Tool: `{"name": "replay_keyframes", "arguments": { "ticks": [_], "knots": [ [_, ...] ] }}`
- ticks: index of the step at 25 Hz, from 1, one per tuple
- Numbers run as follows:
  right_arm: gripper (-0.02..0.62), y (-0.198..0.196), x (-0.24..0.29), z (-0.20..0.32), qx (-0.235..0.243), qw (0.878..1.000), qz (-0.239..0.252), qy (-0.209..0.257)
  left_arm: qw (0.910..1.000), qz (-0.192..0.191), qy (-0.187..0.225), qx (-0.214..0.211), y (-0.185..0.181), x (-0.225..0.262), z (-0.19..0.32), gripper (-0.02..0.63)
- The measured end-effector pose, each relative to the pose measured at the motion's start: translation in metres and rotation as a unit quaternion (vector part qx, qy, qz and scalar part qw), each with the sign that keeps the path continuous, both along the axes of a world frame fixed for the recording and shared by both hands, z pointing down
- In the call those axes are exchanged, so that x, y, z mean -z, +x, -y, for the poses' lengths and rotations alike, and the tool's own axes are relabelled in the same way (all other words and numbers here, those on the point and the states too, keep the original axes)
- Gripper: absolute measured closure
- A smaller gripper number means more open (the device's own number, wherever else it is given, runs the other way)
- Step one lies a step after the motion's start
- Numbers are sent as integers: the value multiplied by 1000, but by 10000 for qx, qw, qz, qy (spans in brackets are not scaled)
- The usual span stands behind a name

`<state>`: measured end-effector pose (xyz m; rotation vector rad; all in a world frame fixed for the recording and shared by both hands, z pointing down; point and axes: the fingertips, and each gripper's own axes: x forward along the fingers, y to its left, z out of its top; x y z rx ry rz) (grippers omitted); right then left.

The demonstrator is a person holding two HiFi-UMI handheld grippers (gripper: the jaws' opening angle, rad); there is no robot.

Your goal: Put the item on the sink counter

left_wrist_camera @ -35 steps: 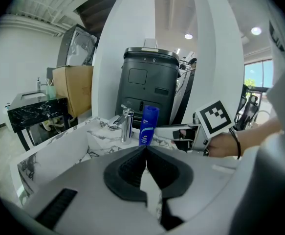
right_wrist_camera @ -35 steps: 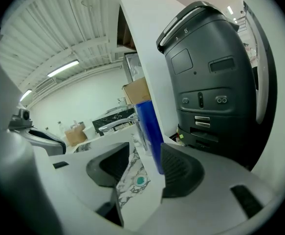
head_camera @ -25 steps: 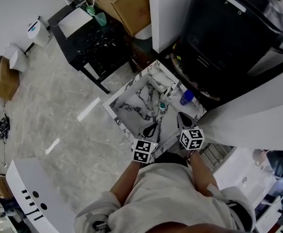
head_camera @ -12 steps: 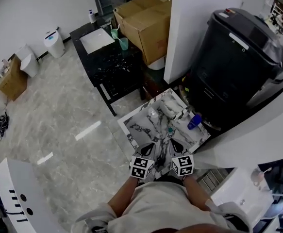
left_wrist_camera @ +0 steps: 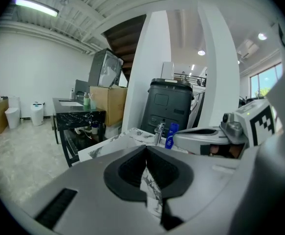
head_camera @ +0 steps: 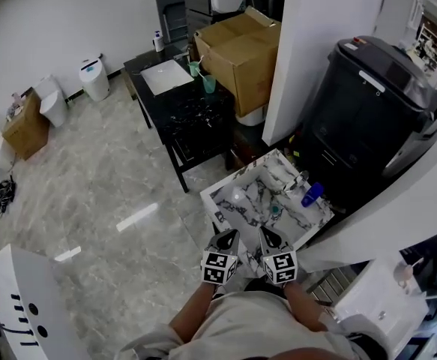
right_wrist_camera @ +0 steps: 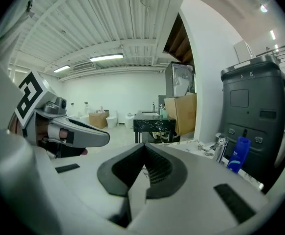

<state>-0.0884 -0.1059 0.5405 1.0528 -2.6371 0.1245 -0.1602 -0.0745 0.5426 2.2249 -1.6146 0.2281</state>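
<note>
The white marble sink counter (head_camera: 237, 191) lies just ahead of both grippers in the head view. On it stand a chrome faucet (head_camera: 289, 180), a blue bottle (head_camera: 312, 194) and a small teal-topped item (head_camera: 276, 210). My left gripper (head_camera: 228, 235) and right gripper (head_camera: 266, 233) hover side by side at the counter's near edge, both shut with nothing between the jaws. The left gripper view shows shut jaws (left_wrist_camera: 145, 151), the faucet (left_wrist_camera: 158, 133) and the bottle (left_wrist_camera: 170, 135) beyond. In the right gripper view the jaws (right_wrist_camera: 144, 153) are also shut, with the bottle (right_wrist_camera: 236, 154) at the right.
A tall black bin (head_camera: 368, 111) stands behind the counter beside a white pillar (head_camera: 308, 51). A black marble table (head_camera: 184, 100) and a large cardboard box (head_camera: 240, 51) are farther back. Small white bins (head_camera: 94, 77) sit near the wall. Grey marble floor spreads to the left.
Both grippers have drawn back from over the sink counter to its near edge and come closer together. The head view has pulled back, showing more of the room.
</note>
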Motion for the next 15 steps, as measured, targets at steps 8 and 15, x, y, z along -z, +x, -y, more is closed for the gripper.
{"name": "replay_keyframes", "arguments": {
  "ticks": [8, 15],
  "knots": [
    [591, -22, 1, -54, -280, 9996, -80, 39, 9996, 181, 194, -55, -29, 9, -57, 595],
    [591, -18, 13, -90, -131, 9980, -538, 312, 9990, 1, 437, 67, -39, 24, -81, 595]
  ]
}}
